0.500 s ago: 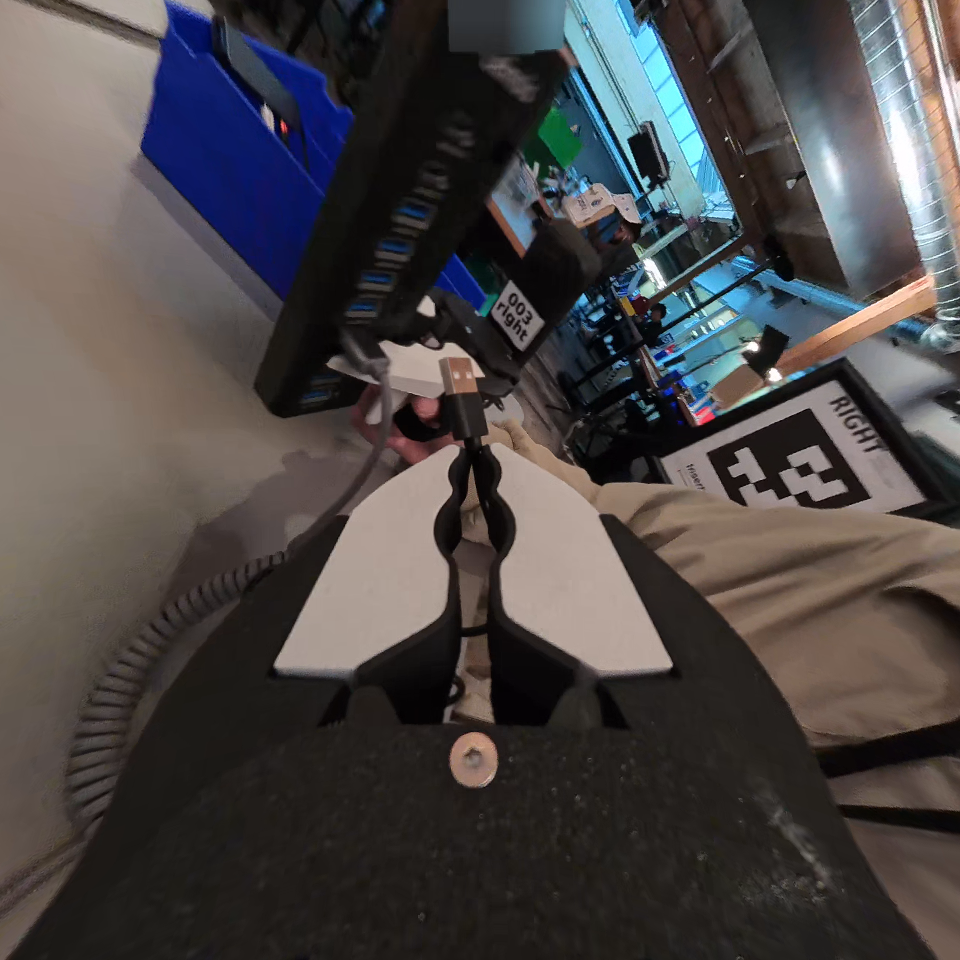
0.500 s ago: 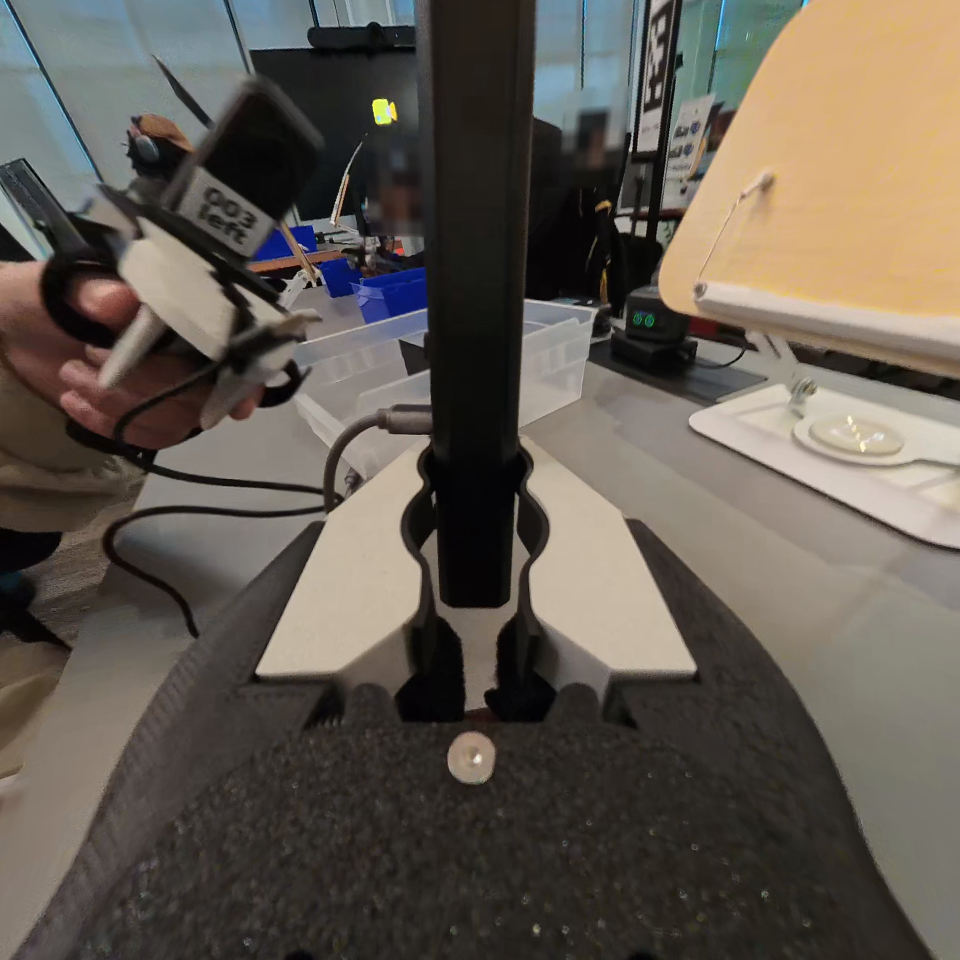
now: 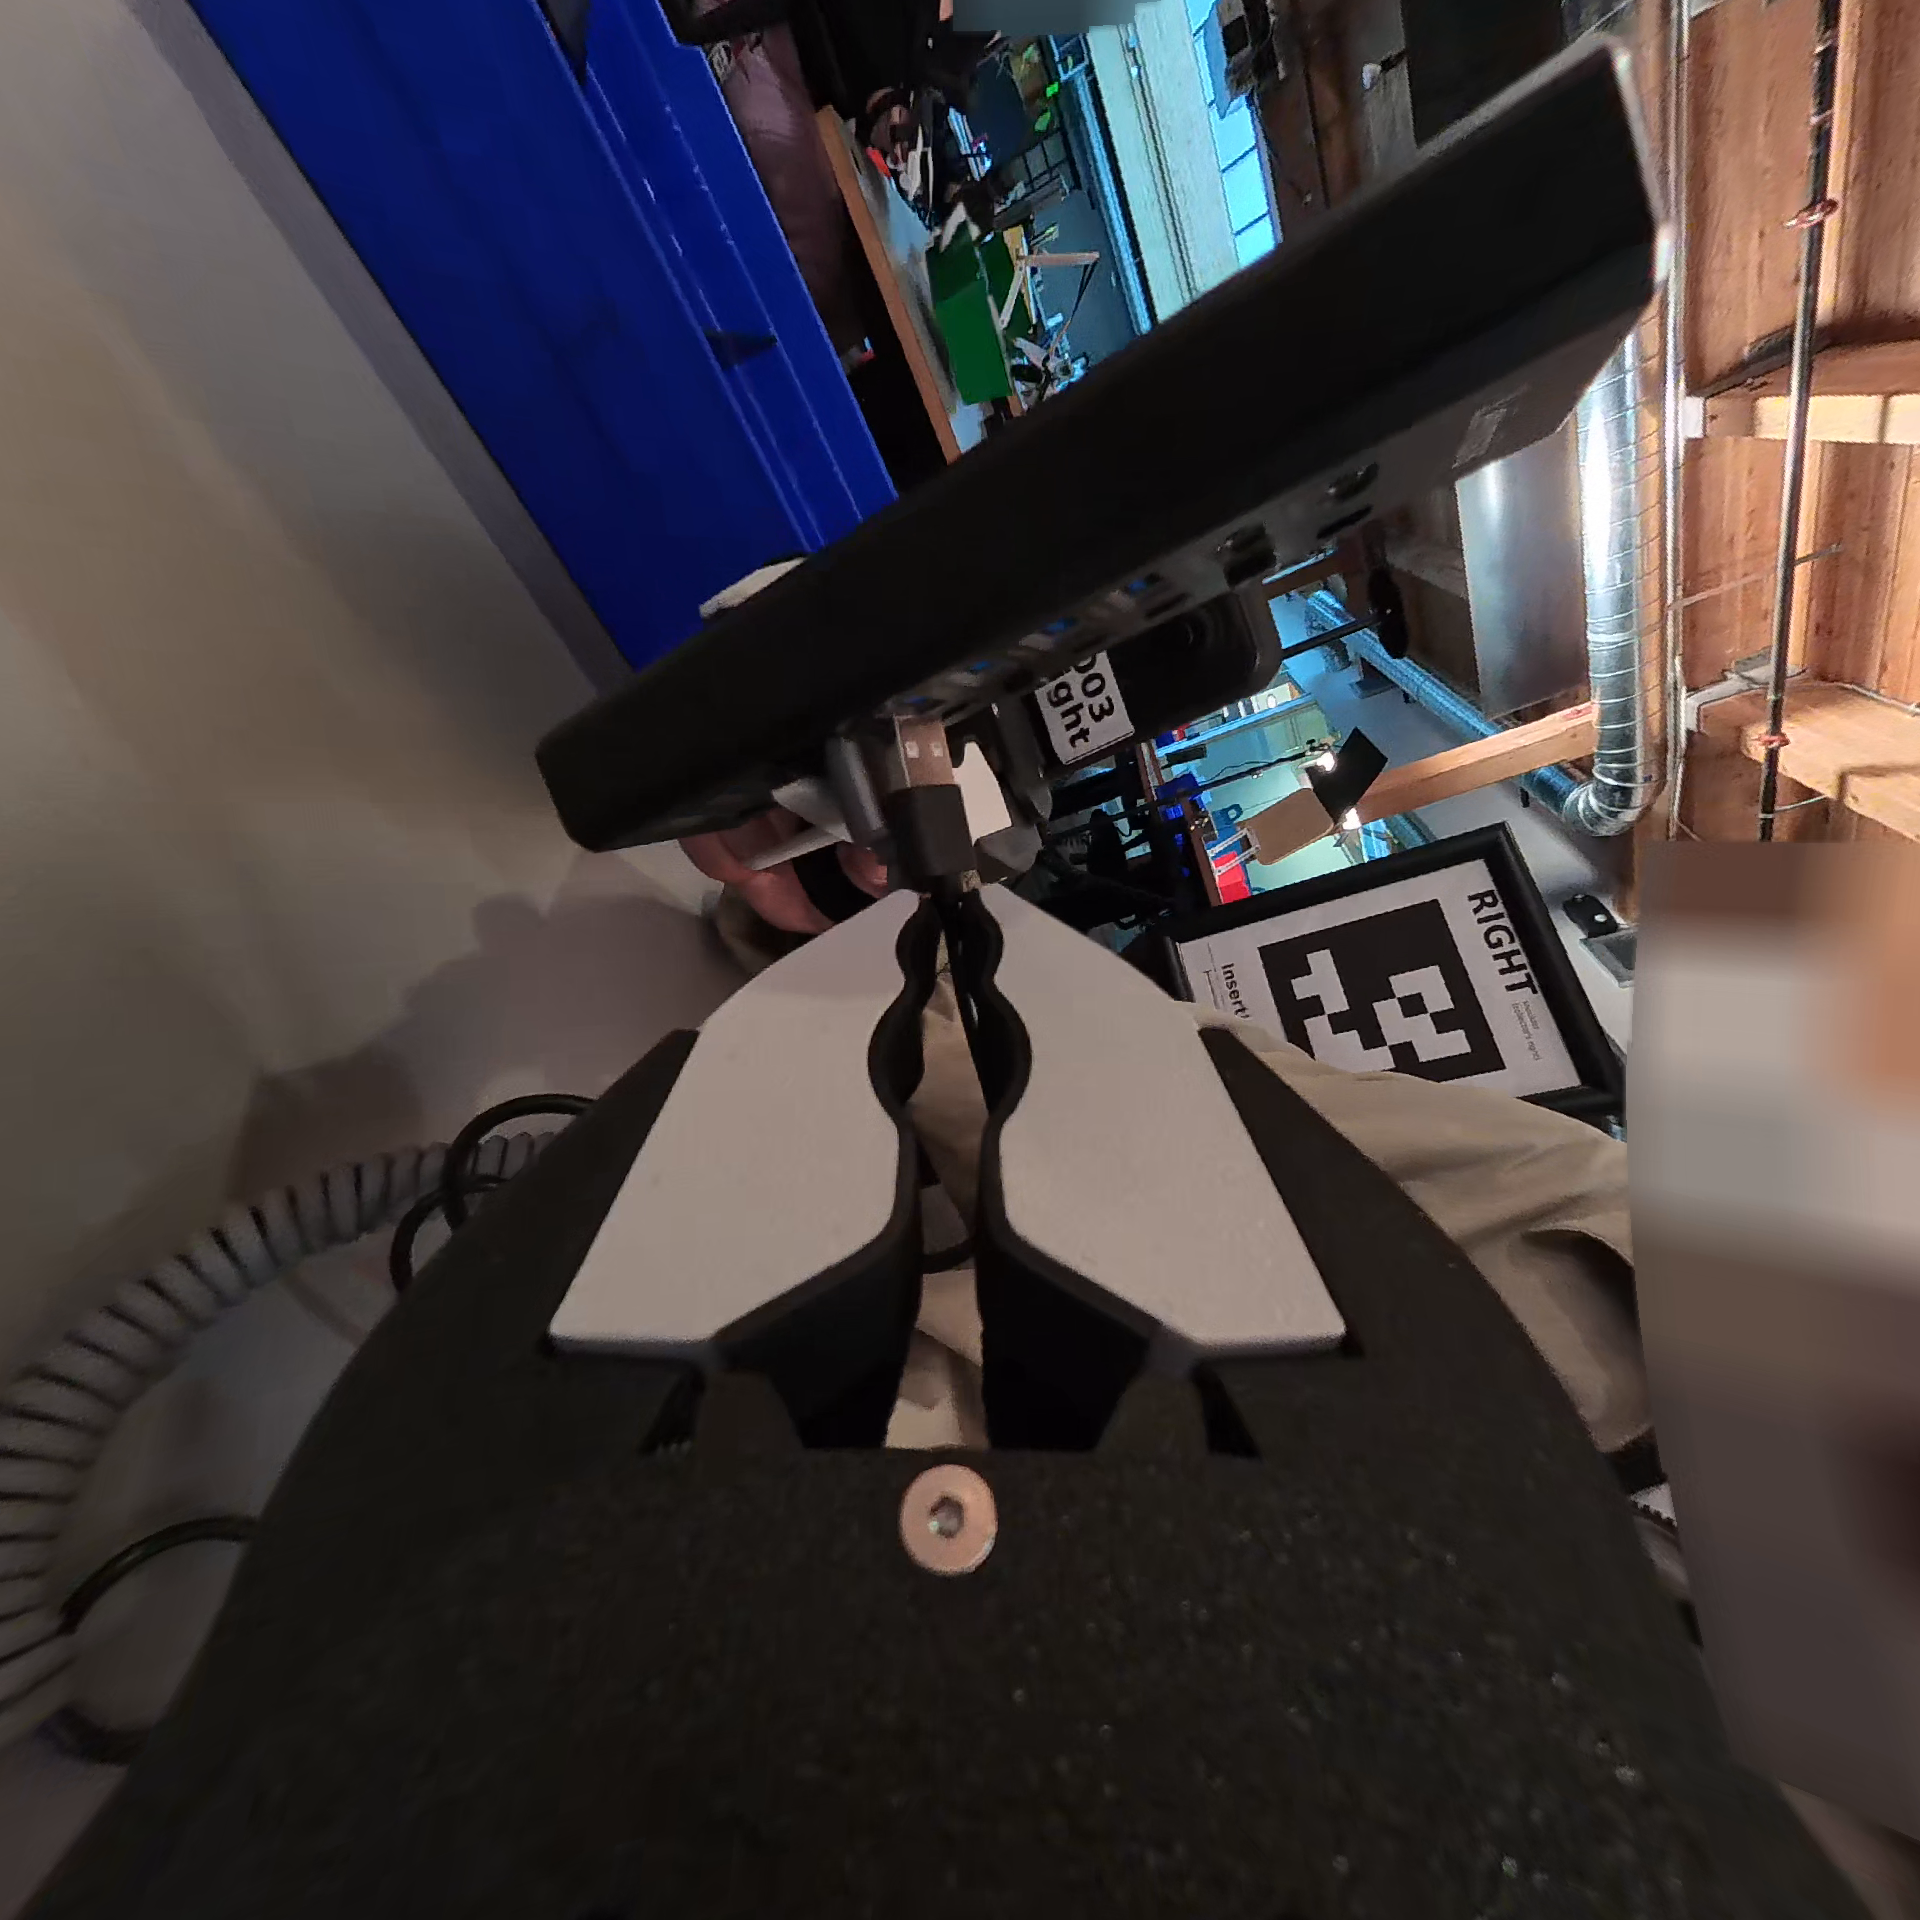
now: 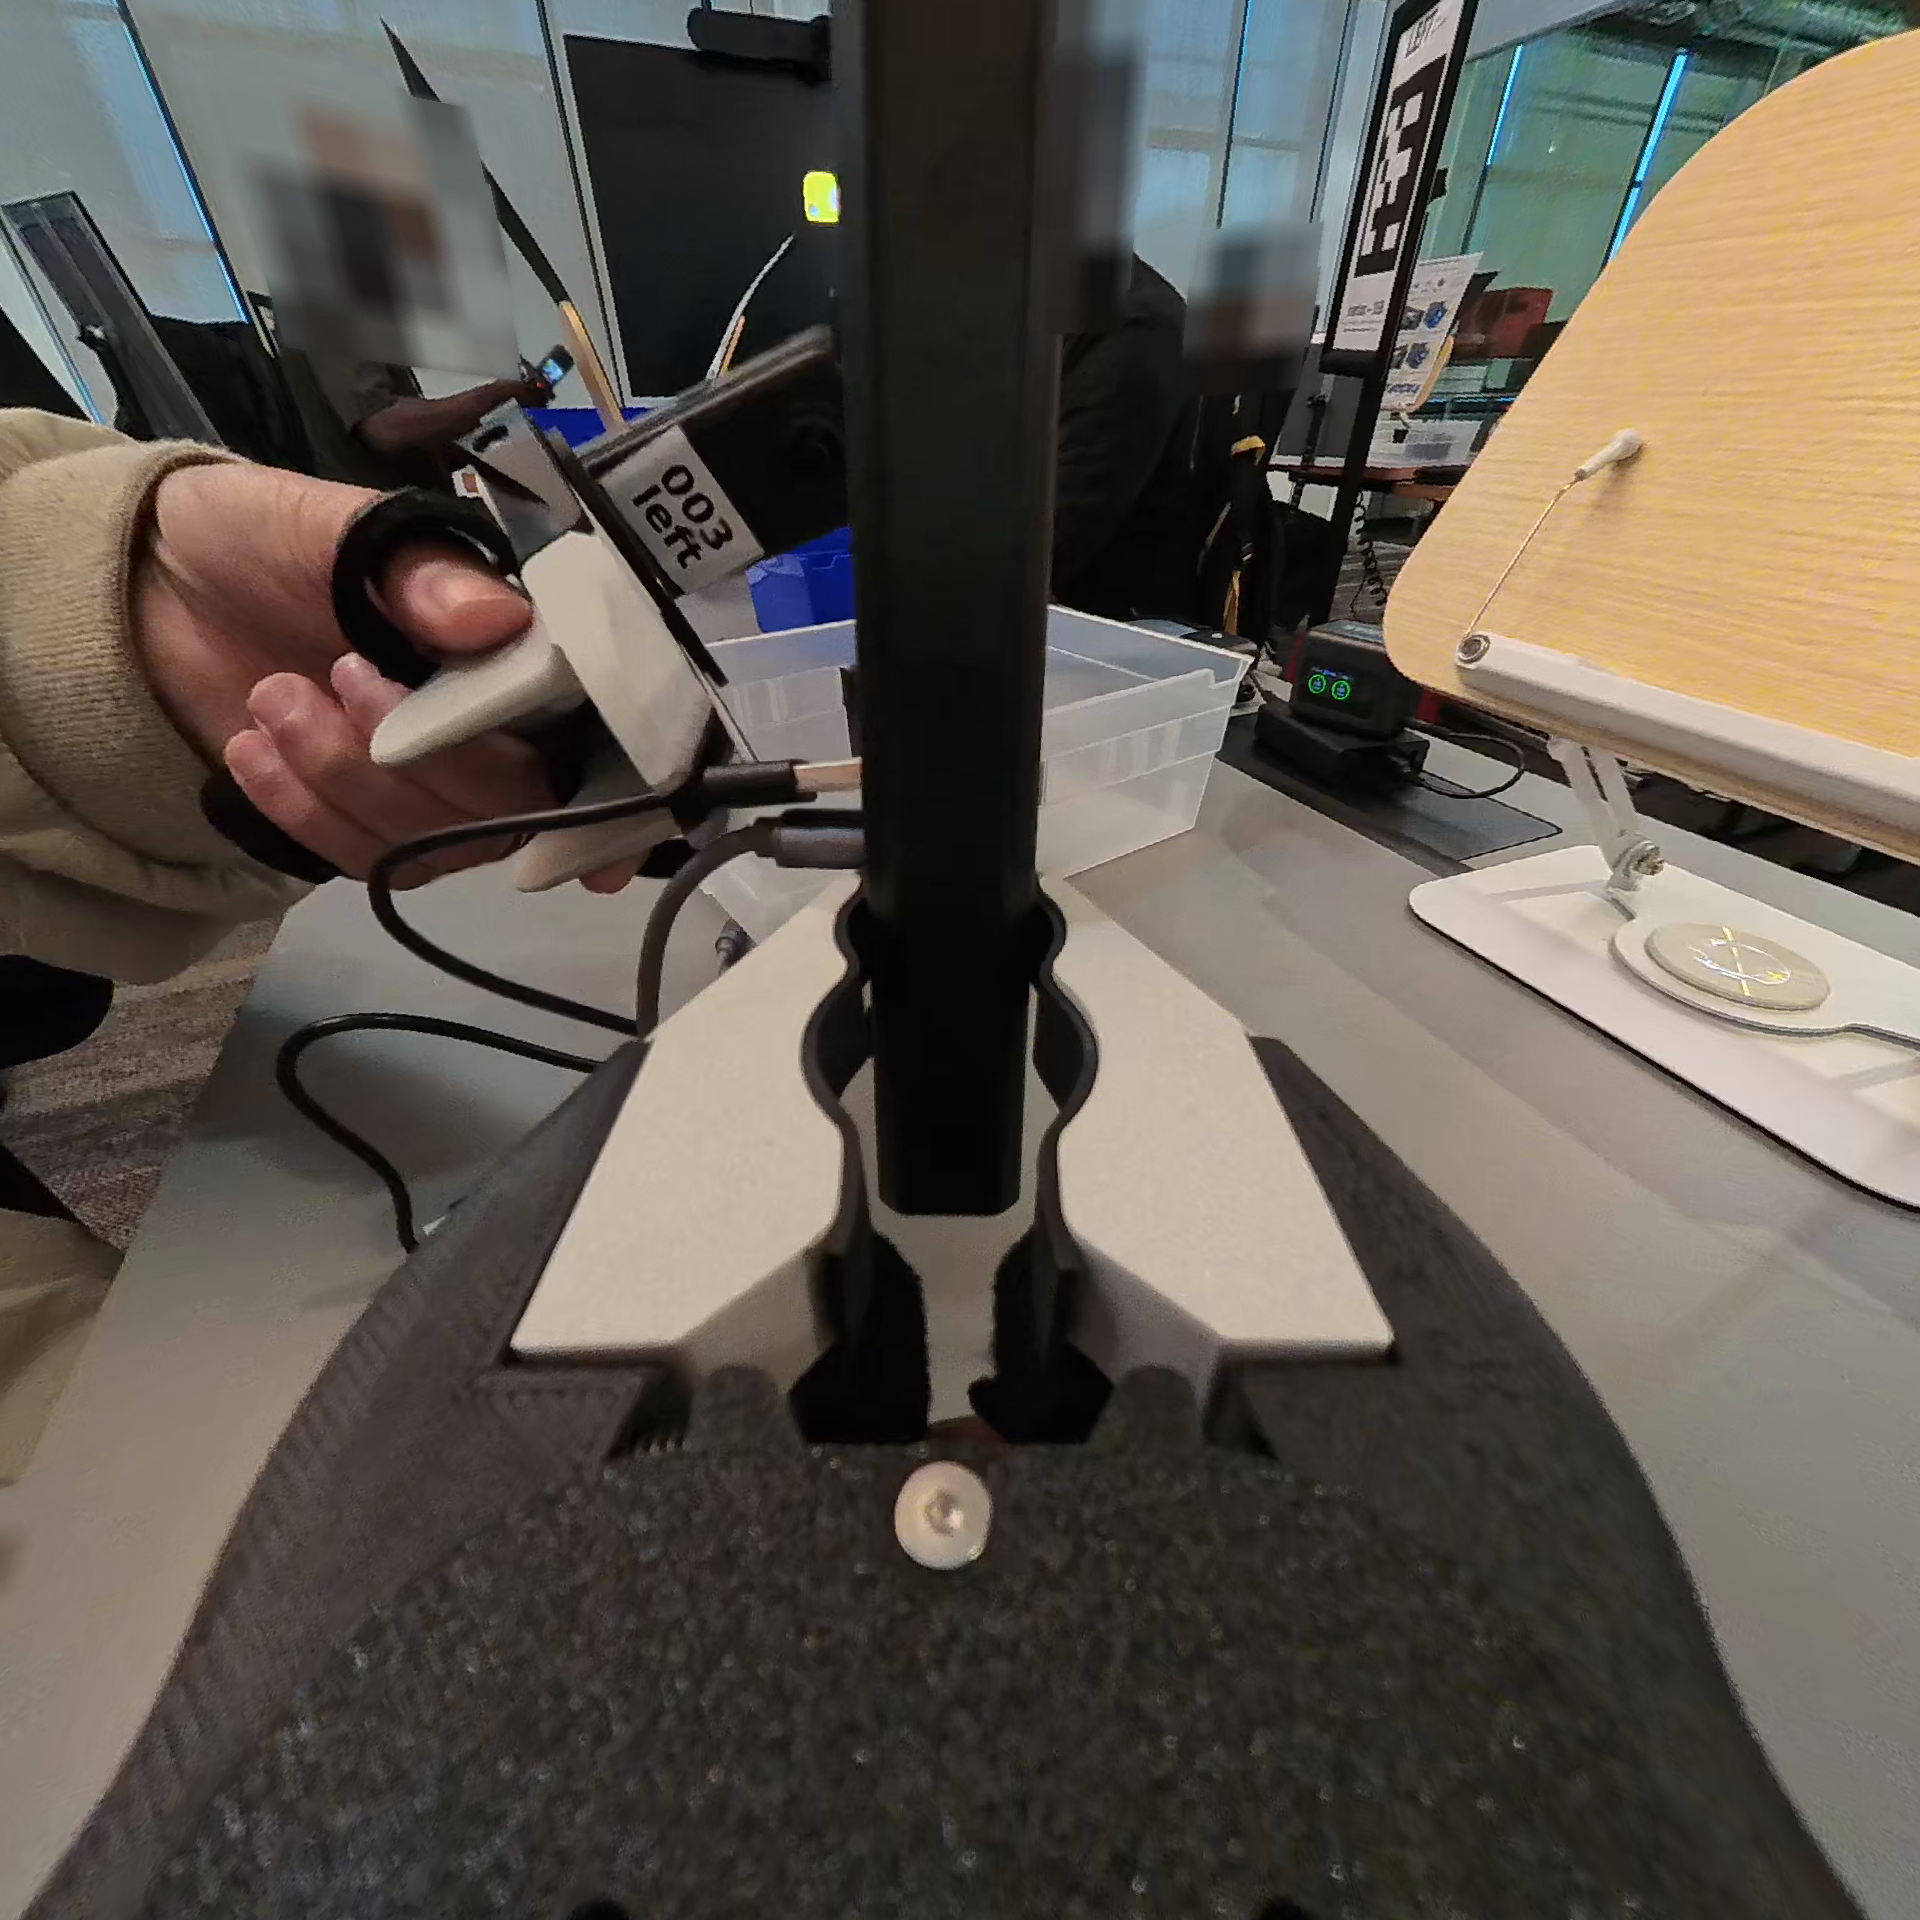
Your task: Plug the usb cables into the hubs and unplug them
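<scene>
Left wrist view: left hand-held gripper (image 3: 951,914) pinches the limp black cable (image 3: 935,821) behind its stiff plug, tip at the hub (image 3: 1091,540).
Right wrist view: right hand-held gripper (image 4: 951,935) clamps the rigid hub (image 4: 951,623) above the bench (image 4: 1455,1195).

Hub (image 4: 951,623) running off the top edge in the right wrist view, its ports turned away there, plug (image 4: 826,777) tip lost behind it, black cable (image 3: 961,1039) vanishing between left claw (image 3: 951,935) fingers, background figures mosaicked
</scene>
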{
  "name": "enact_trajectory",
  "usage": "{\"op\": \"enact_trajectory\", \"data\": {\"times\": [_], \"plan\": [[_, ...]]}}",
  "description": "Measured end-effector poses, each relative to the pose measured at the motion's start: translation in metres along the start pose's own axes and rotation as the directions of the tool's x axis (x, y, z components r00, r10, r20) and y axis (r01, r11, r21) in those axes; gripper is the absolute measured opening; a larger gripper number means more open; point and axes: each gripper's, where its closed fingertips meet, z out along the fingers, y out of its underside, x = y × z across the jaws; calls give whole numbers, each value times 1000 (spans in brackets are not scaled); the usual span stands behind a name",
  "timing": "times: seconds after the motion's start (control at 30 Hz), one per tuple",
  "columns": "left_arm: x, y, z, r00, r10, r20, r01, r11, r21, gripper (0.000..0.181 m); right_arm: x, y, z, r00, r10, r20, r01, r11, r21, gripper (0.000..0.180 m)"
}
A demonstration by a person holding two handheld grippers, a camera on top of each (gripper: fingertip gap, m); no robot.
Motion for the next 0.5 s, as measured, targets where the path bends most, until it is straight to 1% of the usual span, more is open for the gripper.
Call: {"op": "enact_trajectory", "data": {"times": [0.03, 0.23, 0.4, 0.5], "plan": [[-1, 0, 0, 1000, 13, 18, -13, 1000, 0, 4, 1, 0, 0, 1000, -2, -6, 2, 1000, -3, 26], [-3, -3, 0, 994, 80, 81, -78, 997, -23, 4, 2, 2, 0, 1000, -4, -11, 4, 1000, -9, 26], [-5, -6, 0, 991, 87, 101, -85, 996, -19, 4, 4, 2, 0, 1000, -10, -18, 10, 1000, -14, 26], [-5, -7, 0, 994, 75, 84, -75, 997, -12, 4, 4, 2, 0, 1000, -2, -17, 2, 1000, -13, 26]]}}
